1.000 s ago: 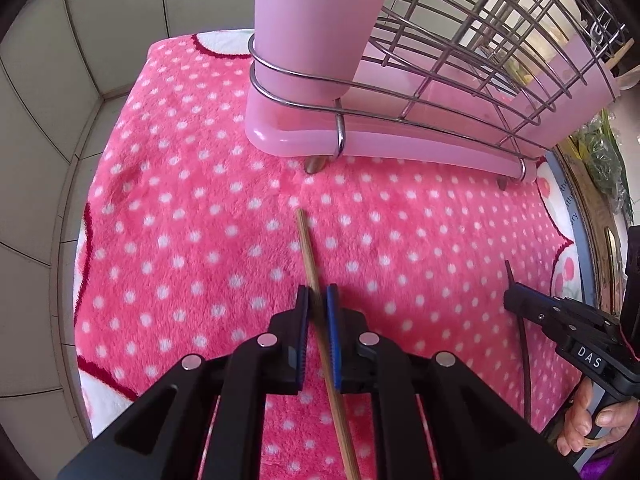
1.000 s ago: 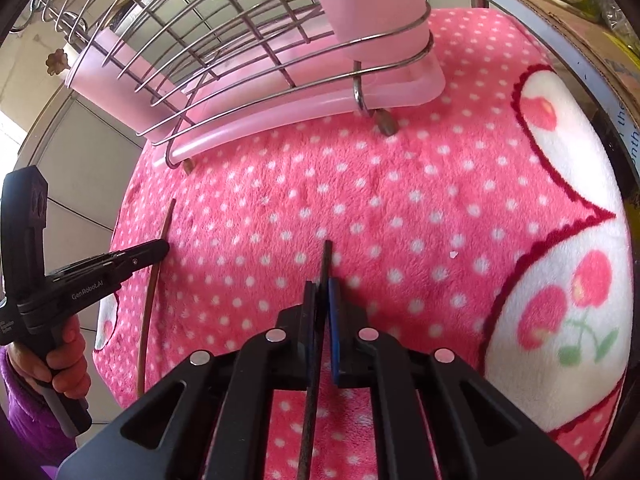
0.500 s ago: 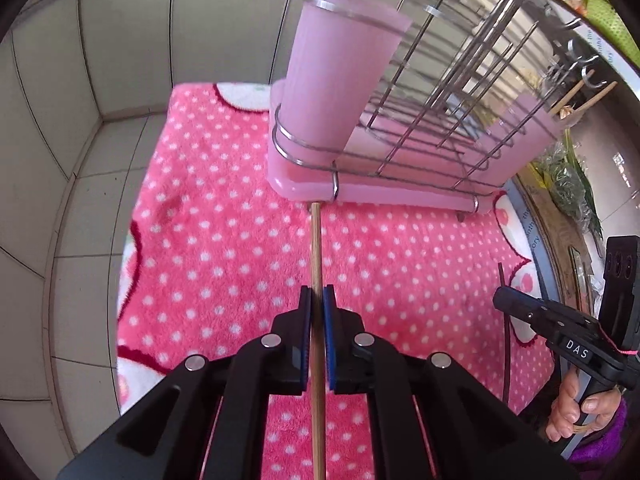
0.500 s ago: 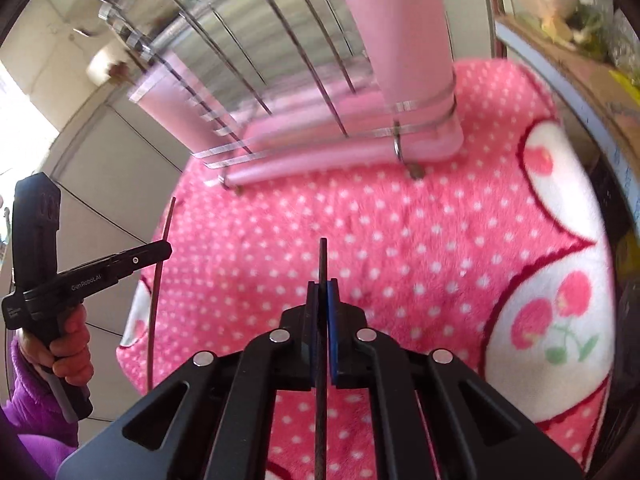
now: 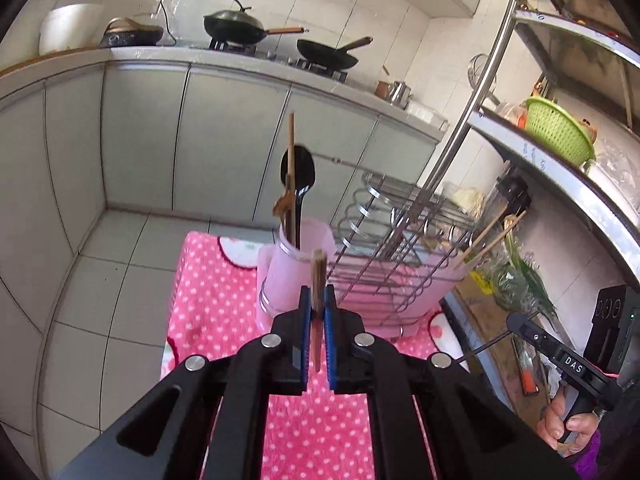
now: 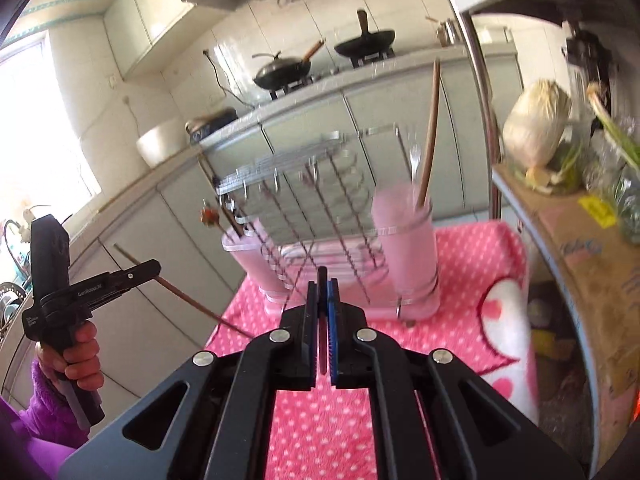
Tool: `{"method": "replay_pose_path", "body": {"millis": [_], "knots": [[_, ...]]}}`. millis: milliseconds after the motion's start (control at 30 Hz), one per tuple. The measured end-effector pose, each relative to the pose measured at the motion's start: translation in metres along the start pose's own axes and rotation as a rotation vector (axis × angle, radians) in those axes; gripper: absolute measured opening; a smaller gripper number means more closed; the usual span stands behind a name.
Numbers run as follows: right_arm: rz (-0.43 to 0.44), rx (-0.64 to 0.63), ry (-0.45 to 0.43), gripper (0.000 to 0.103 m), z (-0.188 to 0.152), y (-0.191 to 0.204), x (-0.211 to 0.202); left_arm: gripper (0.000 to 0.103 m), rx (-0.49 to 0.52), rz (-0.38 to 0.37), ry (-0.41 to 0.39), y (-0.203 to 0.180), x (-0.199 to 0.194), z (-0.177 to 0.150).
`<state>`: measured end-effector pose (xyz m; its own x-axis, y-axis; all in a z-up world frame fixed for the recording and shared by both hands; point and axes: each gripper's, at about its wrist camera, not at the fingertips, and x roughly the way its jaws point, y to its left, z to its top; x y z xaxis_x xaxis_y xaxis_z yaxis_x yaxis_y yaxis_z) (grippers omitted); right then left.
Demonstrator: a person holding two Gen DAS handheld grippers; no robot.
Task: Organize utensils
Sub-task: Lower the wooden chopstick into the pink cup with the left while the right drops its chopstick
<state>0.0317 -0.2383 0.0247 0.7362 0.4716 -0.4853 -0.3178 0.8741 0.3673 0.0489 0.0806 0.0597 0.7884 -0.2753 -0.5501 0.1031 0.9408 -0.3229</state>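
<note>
— Both grippers are clamped: our left gripper [image 5: 319, 300] pinches a wooden chopstick [image 5: 319, 270] between its blue pads, the stick's end poking up at frame centre; in the right wrist view the same gripper [image 6: 154, 270] shows at the left edge with the stick [image 6: 192, 300] slanting down to the right.

— And our right gripper [image 6: 323, 292] is squeezed on a thin dark chopstick [image 6: 322, 276], seen nearly end-on at centre.

— Just beyond the wooden stick, we see the pink utensil cup [image 5: 296, 268] in the wire dish rack [image 5: 392, 240], mid-frame, holding a black spoon [image 5: 298, 176] and a wooden chopstick upright.

— Under the rack lies the pink polka-dot cloth [image 5: 208, 304], lower centre.

— Farther out, upper left, we see two woks [image 5: 236, 26] on the stove, and a green colander [image 5: 556, 136] on the shelf at right.
</note>
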Motion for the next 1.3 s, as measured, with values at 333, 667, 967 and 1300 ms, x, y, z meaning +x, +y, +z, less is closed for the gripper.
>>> {"method": "replay_pose_path", "body": {"millis": [333, 667, 967, 1300], "knots": [[-0.016, 0.034, -0.089, 0.004, 0.076, -0.007, -0.022, 0.005, 0.025, -0.042, -0.144, -0.022, -0.037, 0.068], [-0.072, -0.034, -0.251, 0.004, 0.141, 0.013, -0.031, 0.005, 0.052, -0.009, -0.276, -0.029, -0.051, 0.121], [-0.200, -0.095, -0.273, 0.004, 0.157, 0.011, 0.008, 0.005, 0.085, 0.046, -0.223, -0.023, -0.005, 0.121], [-0.242, -0.077, -0.119, 0.005, 0.131, -0.009, 0.065, 0.005, 0.106, 0.060, -0.083, -0.018, 0.058, 0.094]]}}
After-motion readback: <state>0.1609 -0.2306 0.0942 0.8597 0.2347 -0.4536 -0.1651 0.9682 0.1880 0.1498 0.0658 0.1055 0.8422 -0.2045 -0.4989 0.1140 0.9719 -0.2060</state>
